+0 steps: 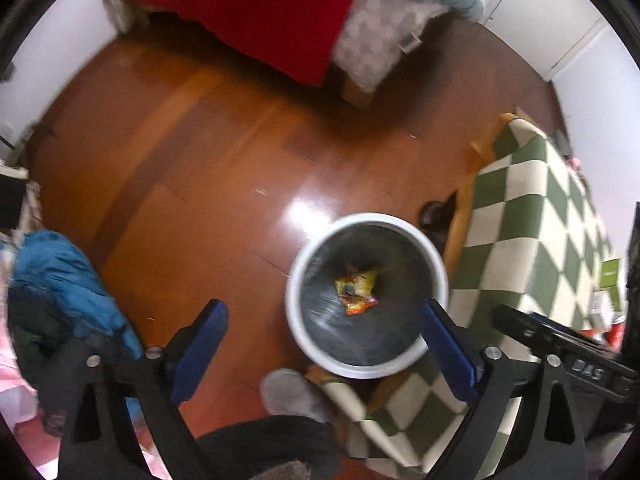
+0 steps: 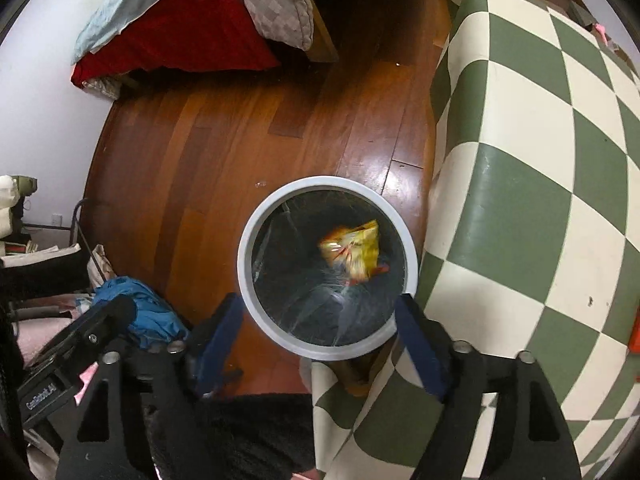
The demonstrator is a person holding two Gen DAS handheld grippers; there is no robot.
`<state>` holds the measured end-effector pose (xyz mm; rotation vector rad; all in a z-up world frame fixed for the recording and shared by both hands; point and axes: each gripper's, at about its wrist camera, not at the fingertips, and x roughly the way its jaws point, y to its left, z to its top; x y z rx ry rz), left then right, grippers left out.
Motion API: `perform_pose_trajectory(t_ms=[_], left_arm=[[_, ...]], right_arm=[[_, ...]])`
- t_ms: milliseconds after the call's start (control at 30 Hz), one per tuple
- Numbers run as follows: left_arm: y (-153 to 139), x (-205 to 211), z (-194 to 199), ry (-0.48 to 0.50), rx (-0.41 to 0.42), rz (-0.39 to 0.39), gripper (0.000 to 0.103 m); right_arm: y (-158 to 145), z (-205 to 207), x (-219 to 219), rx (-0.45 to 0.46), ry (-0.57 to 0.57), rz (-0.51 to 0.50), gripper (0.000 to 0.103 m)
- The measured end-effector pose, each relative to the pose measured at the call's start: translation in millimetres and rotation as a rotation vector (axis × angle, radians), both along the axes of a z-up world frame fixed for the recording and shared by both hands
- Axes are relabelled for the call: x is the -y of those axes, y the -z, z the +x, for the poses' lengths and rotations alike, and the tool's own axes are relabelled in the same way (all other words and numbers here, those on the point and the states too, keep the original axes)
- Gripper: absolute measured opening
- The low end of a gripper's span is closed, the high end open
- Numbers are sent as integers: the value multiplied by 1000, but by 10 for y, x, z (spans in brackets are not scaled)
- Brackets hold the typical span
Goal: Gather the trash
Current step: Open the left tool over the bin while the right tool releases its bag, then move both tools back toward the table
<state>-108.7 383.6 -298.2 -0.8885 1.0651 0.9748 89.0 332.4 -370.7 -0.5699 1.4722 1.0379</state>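
Observation:
A white round trash bin (image 1: 294, 276) with a dark liner stands on the wooden floor next to the table; it also shows in the right wrist view (image 2: 244, 256). A yellow and orange snack wrapper (image 1: 356, 286) lies inside it, also seen in the right wrist view (image 2: 354, 250). My left gripper (image 1: 326, 340) is open and empty above the bin's near rim. My right gripper (image 2: 320, 336) is open and empty above the bin's near rim.
A table with a green and cream checked cloth (image 2: 520, 168) stands right of the bin. A bed with a red blanket (image 1: 256, 12) is at the far side. Blue clothing (image 1: 68, 276) is piled at the left. A grey slipper (image 1: 292, 394) sits by the bin.

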Motion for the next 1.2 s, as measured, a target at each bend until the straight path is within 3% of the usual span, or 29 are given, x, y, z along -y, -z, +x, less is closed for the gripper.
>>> perform_pose_trajectory(t_ms=[100, 400, 600, 833, 1200], left_arm=[[-86, 112, -68, 1, -50, 52, 97], [-266, 464, -59, 49, -115, 133, 97], [-475, 645, -70, 65, -108, 171, 97], [-852, 894, -98, 86, -83, 226, 97], [-1543, 1376, 143, 127, -27, 332, 97]], right_arm=[[-80, -54, 117, 32, -1, -13, 101], [-307, -252, 610, 178, -29, -39, 101], [-448, -313, 833, 186, -22, -13, 101], [-930, -339, 1152, 190, -16, 74, 101], [-1768, -201, 1743, 97, 59, 261, 101]])
